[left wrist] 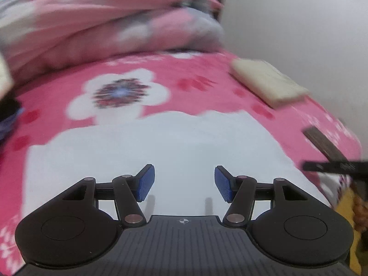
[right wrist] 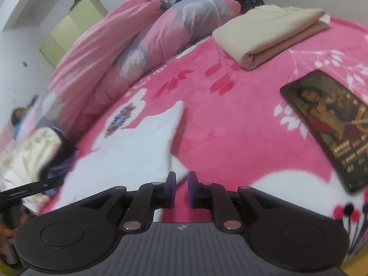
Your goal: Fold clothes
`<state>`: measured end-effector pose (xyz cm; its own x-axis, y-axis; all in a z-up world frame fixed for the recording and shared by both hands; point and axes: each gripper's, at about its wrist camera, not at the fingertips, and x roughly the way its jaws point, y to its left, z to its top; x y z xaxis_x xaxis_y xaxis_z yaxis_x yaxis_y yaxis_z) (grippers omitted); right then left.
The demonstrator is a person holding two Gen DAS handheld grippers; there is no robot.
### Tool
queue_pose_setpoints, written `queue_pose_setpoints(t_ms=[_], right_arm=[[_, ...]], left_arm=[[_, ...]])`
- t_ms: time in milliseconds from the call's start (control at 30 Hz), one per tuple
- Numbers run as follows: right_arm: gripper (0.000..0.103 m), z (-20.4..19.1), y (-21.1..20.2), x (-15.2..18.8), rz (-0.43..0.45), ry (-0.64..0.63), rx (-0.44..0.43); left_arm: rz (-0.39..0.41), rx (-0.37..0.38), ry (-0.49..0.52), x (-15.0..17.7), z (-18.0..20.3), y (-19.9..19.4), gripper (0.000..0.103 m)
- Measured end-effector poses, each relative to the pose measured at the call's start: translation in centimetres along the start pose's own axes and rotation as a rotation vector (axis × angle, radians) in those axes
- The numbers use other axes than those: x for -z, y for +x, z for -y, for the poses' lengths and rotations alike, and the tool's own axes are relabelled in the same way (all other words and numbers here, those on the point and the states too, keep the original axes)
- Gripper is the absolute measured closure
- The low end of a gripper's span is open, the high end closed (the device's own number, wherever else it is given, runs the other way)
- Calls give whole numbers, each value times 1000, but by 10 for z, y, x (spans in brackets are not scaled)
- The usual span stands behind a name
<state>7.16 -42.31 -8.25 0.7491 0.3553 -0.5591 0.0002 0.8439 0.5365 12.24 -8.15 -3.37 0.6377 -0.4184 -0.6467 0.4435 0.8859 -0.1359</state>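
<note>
A white garment (left wrist: 161, 142) lay flat and smooth on the pink floral bedspread (left wrist: 202, 80), one corner (right wrist: 177, 108) pointing toward the folded beige cloth (right wrist: 264, 34). The left gripper (left wrist: 184, 182) hovered over the garment, jaws released. The right gripper (right wrist: 182, 189) had its jaws nearly clenched at the garment's edge; whether they pinched it could not be told.

1 white garment (right wrist: 128, 142), 1 beige (right wrist: 269, 32), 1 book (right wrist: 329, 126)

White garment (left wrist: 161, 142), pink floral blanket (left wrist: 195, 78), cream folded cloth (right wrist: 264, 32)
</note>
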Motion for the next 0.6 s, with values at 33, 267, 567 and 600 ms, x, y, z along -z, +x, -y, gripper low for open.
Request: queue_pose_setpoints(t_ms=[33,267,567,600], right_arm=[[92,1,2,2,0,5,-7],[91,19,-5,16,35,113,-138],[66,39,-7,23,1,187,-329],[66,38,-6,23,-8,171,-334]], left_arm=[[-4,18,20,1,10,4,45],[-51,152,35,-6,51,31,45],[-167,287,-92,-21,64,67,45],[-177,291,-97,-22,65,71,45]])
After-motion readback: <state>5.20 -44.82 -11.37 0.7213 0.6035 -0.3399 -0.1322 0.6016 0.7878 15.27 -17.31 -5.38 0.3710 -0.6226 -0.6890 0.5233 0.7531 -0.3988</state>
